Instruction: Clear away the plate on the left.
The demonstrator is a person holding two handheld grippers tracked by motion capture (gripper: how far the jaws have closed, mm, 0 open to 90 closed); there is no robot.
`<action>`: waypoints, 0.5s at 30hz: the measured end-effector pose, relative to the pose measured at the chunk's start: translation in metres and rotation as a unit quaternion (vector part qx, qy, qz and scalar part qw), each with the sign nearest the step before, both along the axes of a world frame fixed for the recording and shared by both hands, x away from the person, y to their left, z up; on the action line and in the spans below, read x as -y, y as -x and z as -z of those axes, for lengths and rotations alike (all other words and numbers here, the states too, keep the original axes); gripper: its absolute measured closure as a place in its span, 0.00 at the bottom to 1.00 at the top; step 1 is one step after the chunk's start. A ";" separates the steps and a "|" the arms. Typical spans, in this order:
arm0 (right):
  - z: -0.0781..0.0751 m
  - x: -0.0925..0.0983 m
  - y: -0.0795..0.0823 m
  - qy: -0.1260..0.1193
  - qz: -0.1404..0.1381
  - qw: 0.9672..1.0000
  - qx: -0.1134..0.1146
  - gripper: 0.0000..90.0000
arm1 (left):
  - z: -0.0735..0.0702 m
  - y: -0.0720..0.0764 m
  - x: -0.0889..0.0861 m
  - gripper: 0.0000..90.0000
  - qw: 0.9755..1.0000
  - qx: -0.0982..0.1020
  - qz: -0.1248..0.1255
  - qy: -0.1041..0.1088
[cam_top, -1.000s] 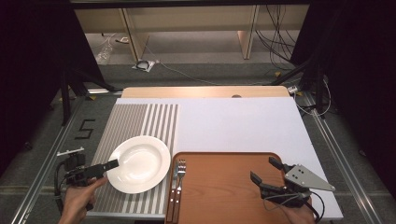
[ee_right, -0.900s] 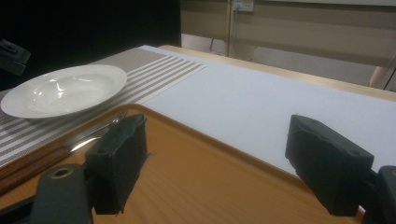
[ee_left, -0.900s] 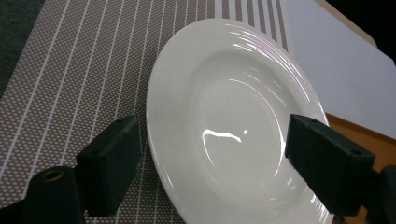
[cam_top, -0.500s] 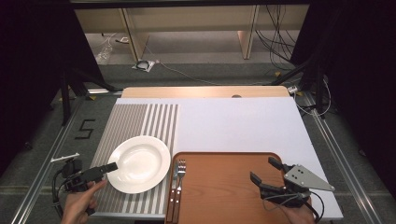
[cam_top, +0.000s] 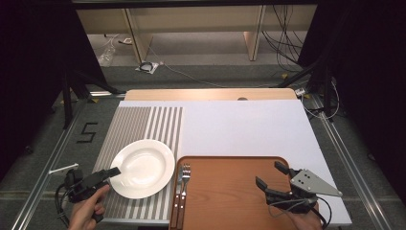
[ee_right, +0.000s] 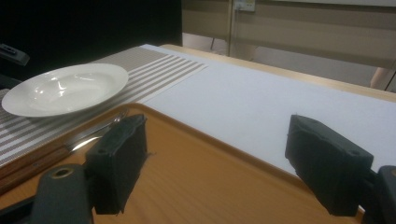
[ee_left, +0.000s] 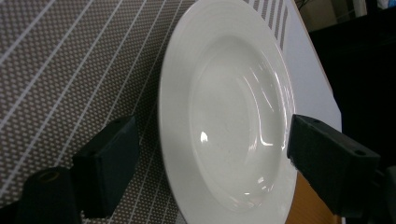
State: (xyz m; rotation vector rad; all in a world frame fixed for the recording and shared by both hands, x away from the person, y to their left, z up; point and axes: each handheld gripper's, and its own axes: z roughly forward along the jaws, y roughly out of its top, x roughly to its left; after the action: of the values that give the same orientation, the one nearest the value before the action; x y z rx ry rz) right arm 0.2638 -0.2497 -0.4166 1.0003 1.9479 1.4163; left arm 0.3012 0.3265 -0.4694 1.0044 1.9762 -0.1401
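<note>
Plate left of the tray sits ungripped between my left gripper's open jaws, while my right gripper hovers open and empty over that tray.

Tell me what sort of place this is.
Probably a lab or recording studio set up for table-setting trials. A table holds a white plate and a brown tray, black curtains hang at the sides, and loose cables lie on the floor.
</note>
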 end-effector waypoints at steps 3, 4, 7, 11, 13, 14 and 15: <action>0.001 -0.001 0.000 -0.001 -0.001 1.000 0.000 0.24 | 0.002 0.001 0.003 0.18 1.000 -0.006 -0.007 0.004; 0.001 -0.001 -0.001 -0.001 0.000 1.000 -0.001 0.24 | 0.002 0.001 0.004 0.18 1.000 -0.008 -0.011 0.009; 0.000 -0.001 0.000 -0.001 0.000 1.000 0.000 0.24 | 0.005 0.003 0.006 0.18 0.999 -0.015 -0.015 0.025; 0.000 -0.002 0.000 -0.002 0.000 1.000 0.000 0.24 | 0.007 0.005 0.009 0.19 0.999 -0.019 -0.017 0.034; 0.000 -0.002 0.001 0.000 -0.001 1.000 0.000 0.24 | 0.008 0.007 0.013 0.19 0.999 -0.021 -0.021 0.041; 0.000 -0.003 0.001 0.000 -0.001 1.000 0.000 0.24 | 0.008 0.008 0.014 0.19 0.999 -0.021 -0.024 0.043; 0.000 -0.003 0.001 0.000 -0.001 1.000 0.000 0.24 | 0.009 0.008 0.017 0.20 0.998 -0.020 -0.024 0.049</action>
State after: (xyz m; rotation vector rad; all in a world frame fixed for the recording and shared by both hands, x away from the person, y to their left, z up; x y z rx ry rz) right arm 0.2629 -0.2472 -0.4163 0.9994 1.9501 1.4160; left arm 0.2927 0.3099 -0.4786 0.8960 2.0089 -0.2308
